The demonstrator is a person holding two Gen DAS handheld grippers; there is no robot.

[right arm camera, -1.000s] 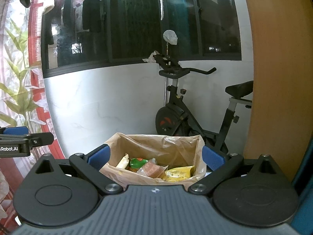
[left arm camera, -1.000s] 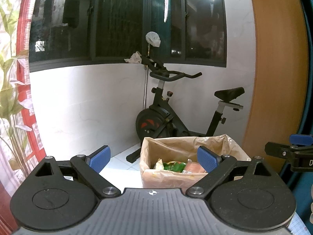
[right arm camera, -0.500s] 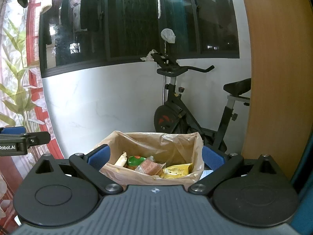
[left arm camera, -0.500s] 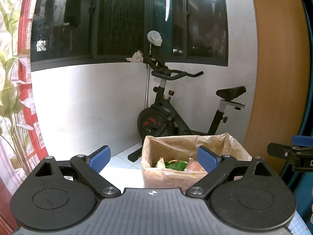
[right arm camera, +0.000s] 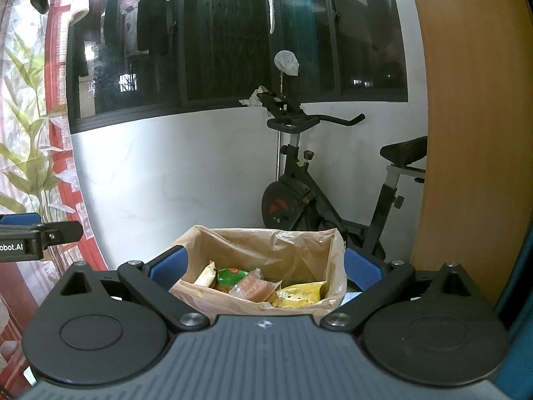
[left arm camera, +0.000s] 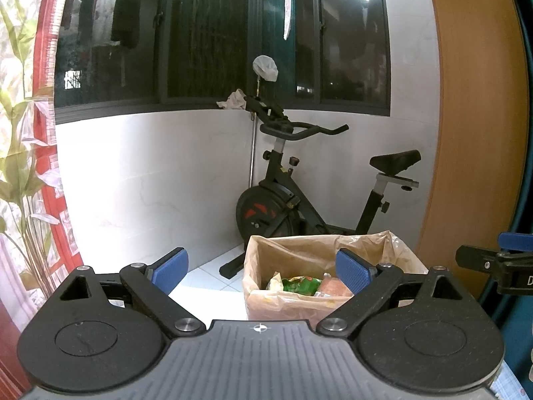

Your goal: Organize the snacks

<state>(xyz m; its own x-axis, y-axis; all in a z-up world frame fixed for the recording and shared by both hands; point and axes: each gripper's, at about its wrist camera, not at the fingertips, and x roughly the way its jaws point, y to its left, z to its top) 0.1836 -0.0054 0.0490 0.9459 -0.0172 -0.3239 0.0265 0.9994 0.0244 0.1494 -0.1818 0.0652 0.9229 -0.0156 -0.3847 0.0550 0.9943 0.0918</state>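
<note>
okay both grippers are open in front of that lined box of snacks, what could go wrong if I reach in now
1. The loose plastic liner stands above the box rim; a finger of the right gripper could snag it and drag or tip the box.
2. The snack packets lie heaped together, so the grip may catch two at once or crush one.
3. The left gripper points at the same opening, so the two could collide.
</note>
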